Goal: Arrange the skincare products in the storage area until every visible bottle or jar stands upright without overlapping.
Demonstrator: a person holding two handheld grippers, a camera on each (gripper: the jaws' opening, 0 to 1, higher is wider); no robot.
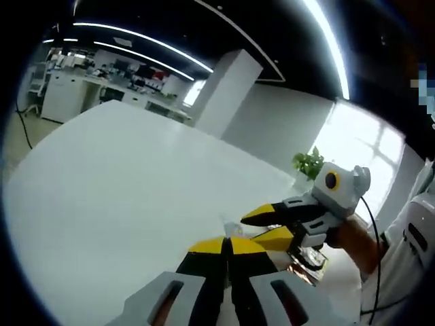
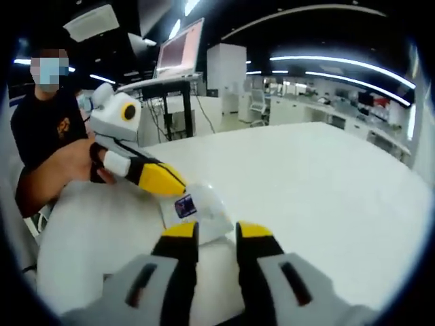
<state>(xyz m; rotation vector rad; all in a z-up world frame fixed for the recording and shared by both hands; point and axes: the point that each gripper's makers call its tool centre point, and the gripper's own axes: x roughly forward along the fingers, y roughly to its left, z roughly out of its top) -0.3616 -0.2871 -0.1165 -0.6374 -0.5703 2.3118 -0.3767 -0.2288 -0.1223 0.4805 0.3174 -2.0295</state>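
White jar (image 2: 198, 212) just beyond the slightly parted, empty right claw (image 2: 217, 232); left claw (image 1: 227, 245) closed, empty.

My left grey gripper with yellow-and-black tips (image 1: 228, 246) has its jaws pressed together, nothing between them. My right grey gripper with yellow-and-black tips (image 2: 217, 231) holds its jaws slightly parted, gripping nothing. A bare hand (image 1: 346, 238) grips the right gripper's handle.

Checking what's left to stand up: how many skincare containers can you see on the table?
1: a white jar with a blue label, on the white table just ahead of the right tongs. Others may be hidden.
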